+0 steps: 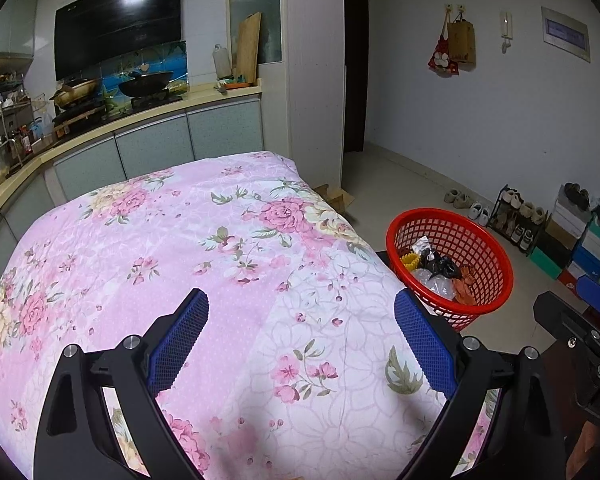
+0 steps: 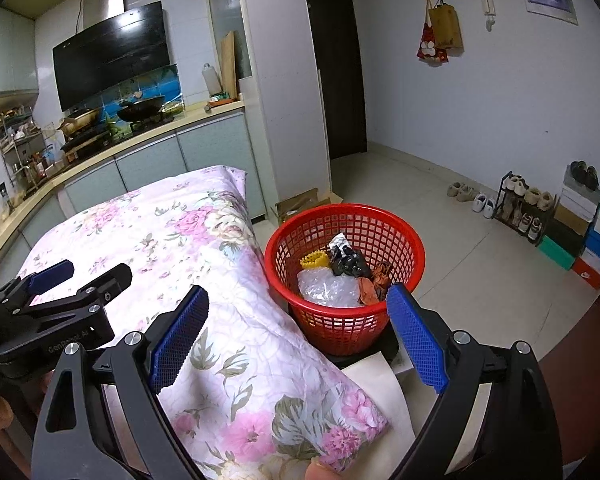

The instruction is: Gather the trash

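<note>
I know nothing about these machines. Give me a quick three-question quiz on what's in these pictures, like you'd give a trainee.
1. True or false: the red basket stands on top of the floral cloth.
2. Which item lies in the basket? A) yellow piece B) a shoe C) a wok
3. Fill in: the left claw and right claw both stand ____, holding nothing.

Key: 1. False, it stands beside the cloth's edge. 2. A, next to a black bag and clear plastic. 3. open.
</note>
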A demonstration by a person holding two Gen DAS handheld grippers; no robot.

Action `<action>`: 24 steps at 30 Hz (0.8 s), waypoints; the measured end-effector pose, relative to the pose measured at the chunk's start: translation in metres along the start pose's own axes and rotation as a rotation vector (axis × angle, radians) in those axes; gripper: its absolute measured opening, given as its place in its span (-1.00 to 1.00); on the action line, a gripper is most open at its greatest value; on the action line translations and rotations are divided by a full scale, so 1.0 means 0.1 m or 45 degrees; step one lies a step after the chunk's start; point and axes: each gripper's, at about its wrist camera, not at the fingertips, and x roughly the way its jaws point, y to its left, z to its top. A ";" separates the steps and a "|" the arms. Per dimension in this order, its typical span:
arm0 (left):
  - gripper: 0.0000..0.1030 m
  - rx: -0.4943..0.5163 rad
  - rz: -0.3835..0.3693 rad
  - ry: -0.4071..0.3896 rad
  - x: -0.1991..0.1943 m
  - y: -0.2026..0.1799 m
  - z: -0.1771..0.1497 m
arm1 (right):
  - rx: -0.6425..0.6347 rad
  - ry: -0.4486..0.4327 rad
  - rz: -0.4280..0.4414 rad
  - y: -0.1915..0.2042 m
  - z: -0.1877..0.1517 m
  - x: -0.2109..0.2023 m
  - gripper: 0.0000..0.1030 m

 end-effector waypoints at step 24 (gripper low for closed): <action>0.77 -0.002 0.005 -0.003 0.02 0.02 0.03 | -0.014 -0.002 0.009 0.02 0.02 0.03 0.70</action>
